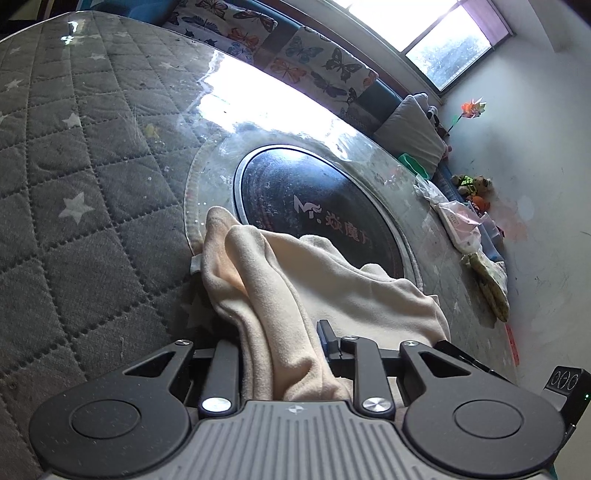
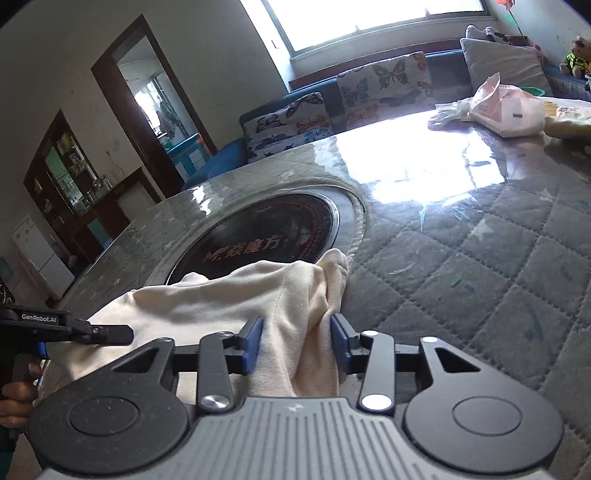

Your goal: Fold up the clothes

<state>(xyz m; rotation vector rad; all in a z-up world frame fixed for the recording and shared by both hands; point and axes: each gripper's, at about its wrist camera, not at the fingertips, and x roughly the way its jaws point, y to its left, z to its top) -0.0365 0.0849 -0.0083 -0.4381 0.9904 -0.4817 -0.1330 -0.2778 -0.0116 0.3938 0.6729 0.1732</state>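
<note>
A cream fleece garment [image 1: 314, 273] lies bunched on the quilted grey table cover [image 1: 74, 177], partly over the round black cooktop [image 1: 317, 206]. My left gripper [image 1: 284, 339] is shut on a thick fold of it; the cloth hides the left finger and only one blue pad shows. In the right wrist view the same garment [image 2: 221, 295] runs from the cooktop [image 2: 266, 236] into my right gripper [image 2: 297, 339], whose blue pads [image 2: 253, 341] sit either side of a bunched fold and press on it. The left gripper [image 2: 110, 334] shows at the left edge, on the garment's other end.
A pink-white plastic bag [image 2: 506, 107] and a yellowish cloth [image 1: 491, 280] lie at the table's far edge. A blue sofa with butterfly cushions [image 2: 384, 81] and a grey pillow [image 1: 413, 129] stands behind. Glare from the window [image 2: 369, 18] covers part of the glossy table cover.
</note>
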